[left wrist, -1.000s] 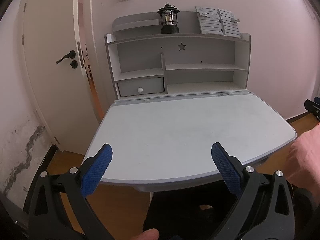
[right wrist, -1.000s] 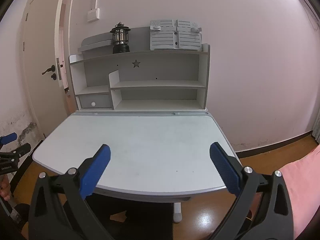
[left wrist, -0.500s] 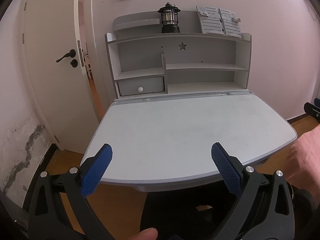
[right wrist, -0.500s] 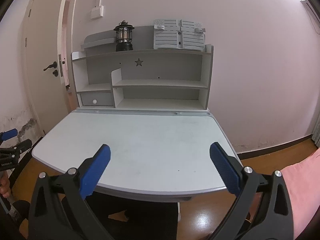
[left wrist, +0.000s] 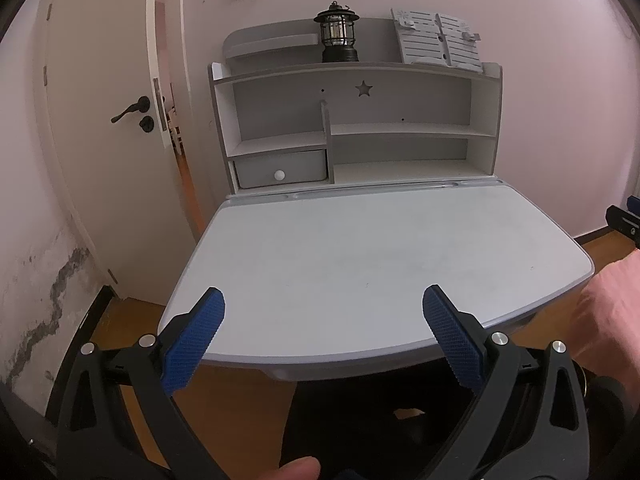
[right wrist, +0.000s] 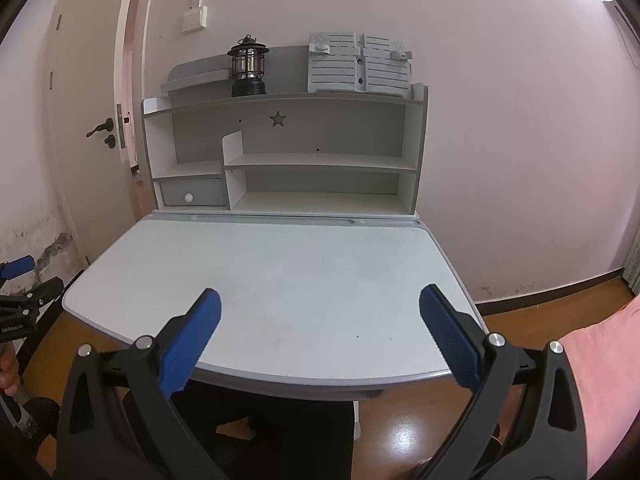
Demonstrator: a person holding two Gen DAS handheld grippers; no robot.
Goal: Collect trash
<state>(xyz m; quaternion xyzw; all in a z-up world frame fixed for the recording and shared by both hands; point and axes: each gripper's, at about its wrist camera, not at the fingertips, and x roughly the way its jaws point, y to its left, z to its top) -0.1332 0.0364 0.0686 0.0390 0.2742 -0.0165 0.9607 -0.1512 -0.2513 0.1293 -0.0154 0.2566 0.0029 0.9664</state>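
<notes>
Both claws spread, nothing held, at near edge of table.

Left claw [left wrist: 323,332] and right claw [right wrist: 320,332] hover over the near edge of the white table [right wrist: 280,280], blue pads wide apart. Trash: can't spot any on the table from either view. Lantern [right wrist: 248,66] and a slatted stand [right wrist: 358,64] sit on the top shelf [right wrist: 280,98] behind the table; door [left wrist: 120,120] left of it.

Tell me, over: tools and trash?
Left tool open, empty. Right tool open, empty. No trash visible on desk. Nothing in the way.
</notes>
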